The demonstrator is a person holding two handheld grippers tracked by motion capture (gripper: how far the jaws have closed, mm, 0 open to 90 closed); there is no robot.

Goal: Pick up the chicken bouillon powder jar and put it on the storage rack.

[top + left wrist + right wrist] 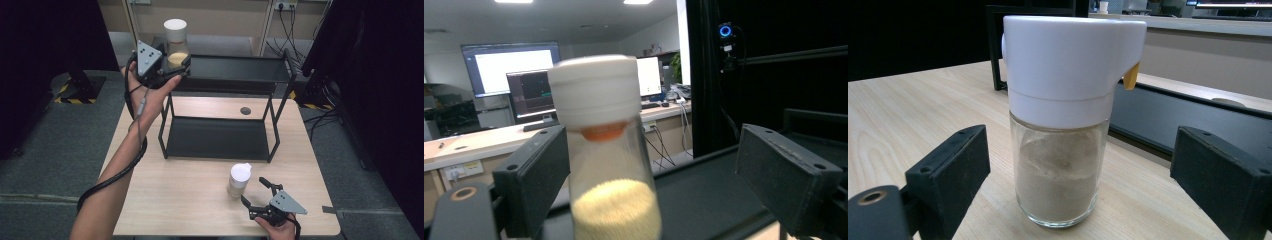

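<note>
A glass jar [175, 31] with a white lid and yellow grains stands upright at the left end of the black rack's top shelf [235, 67]. My left gripper [176, 59] is open around it. In the left gripper view the jar [599, 100] sits close against the left jaw, while the right jaw stands well clear; my left gripper [656, 150] does not pinch it. A second jar [239, 179], white-capped with grey-brown powder, stands on the table near the front. My right gripper [253, 190] is open beside it. In the right gripper view this jar [1063, 165] stands between the jaws of my right gripper [1083, 145], untouched.
The two-tier black metal rack has a bare lower shelf [215, 137] on the wooden table [170, 190]. A round cable hole [245, 110] lies behind it. Dark curtains flank the table; desks with monitors [514, 75] stand beyond.
</note>
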